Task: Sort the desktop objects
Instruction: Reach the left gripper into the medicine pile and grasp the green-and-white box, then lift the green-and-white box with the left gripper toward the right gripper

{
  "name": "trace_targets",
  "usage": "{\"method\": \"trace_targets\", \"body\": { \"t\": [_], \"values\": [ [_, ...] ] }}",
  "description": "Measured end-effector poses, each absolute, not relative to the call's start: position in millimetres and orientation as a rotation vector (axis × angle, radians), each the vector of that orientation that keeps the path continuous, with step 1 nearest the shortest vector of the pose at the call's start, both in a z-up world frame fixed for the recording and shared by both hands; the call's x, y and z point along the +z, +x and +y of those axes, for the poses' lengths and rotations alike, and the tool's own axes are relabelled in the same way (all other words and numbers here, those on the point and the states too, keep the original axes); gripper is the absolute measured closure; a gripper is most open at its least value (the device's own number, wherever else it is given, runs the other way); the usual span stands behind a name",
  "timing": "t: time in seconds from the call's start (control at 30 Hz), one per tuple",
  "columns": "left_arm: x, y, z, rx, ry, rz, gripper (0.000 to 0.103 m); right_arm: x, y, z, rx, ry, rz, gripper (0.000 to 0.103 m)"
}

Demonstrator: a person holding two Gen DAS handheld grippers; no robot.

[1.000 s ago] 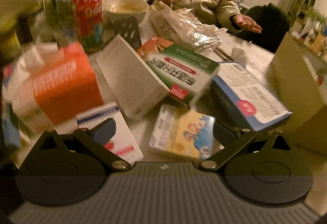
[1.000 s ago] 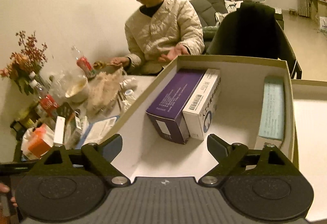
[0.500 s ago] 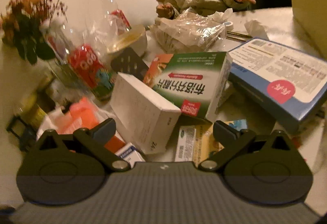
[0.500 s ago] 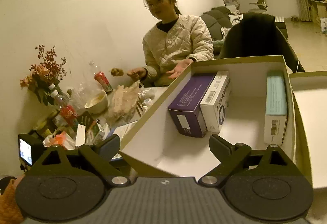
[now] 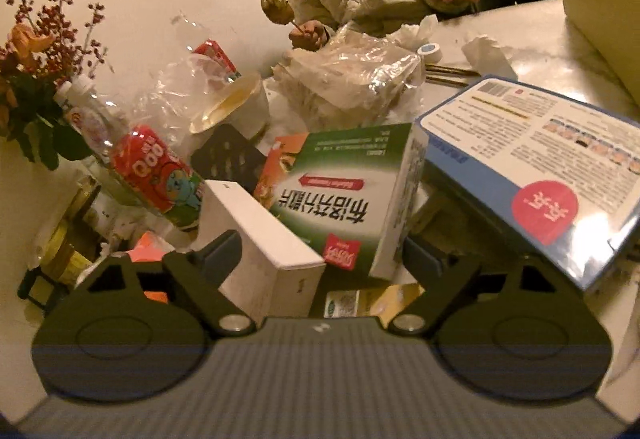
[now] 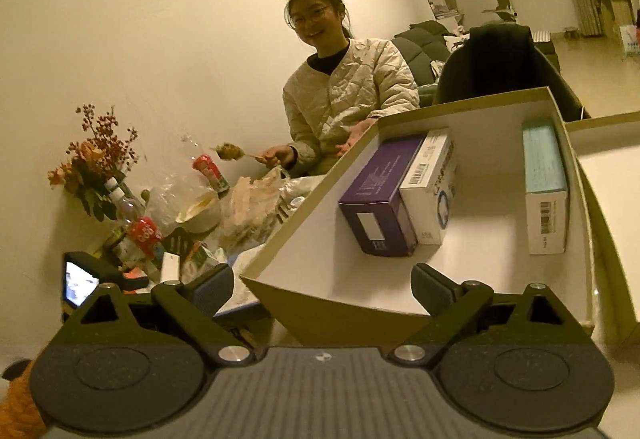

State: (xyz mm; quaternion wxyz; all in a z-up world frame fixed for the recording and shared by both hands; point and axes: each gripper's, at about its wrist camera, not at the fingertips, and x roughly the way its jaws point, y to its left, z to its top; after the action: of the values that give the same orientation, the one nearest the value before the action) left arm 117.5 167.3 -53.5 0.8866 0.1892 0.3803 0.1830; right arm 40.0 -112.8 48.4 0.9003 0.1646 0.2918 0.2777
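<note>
Our left claw (image 5: 320,259) is closing around the white box (image 5: 260,243) and green box (image 5: 344,195) in the clutter on the surface (image 5: 520,35), pads not yet pressing. We should centre on one box only. Our right claw (image 6: 322,287) hangs open and empty over the cardboard tray (image 6: 304,295).

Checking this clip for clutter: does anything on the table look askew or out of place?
Yes. The green and white box lies tilted, propped on the white box instead of flat. A red-labelled bottle leans over beside them. The big blue box also sits slanted on the pile.
</note>
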Motion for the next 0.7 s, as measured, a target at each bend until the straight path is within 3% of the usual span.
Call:
{"method": "trace_targets", "body": {
  "t": [0.17,0.33,0.43,0.57,0.7],
  "values": [
    [-59,123,164,0.395,0.403,0.792,0.020,51,35,-109,0.599,0.355,0.592,0.007],
    [-58,117,165,0.404,0.385,0.777,0.029,50,32,-106,0.609,0.365,0.590,0.006],
    [-55,111,169,0.411,0.333,0.761,0.038,50,30,-105,0.606,0.369,0.584,0.006],
    [-47,101,179,0.408,0.226,0.738,0.061,50,24,-103,0.598,0.361,0.566,0.006],
    [-40,92,189,0.404,0.124,0.726,0.073,52,18,-98,0.620,0.365,0.567,0.006]
  ]
}}
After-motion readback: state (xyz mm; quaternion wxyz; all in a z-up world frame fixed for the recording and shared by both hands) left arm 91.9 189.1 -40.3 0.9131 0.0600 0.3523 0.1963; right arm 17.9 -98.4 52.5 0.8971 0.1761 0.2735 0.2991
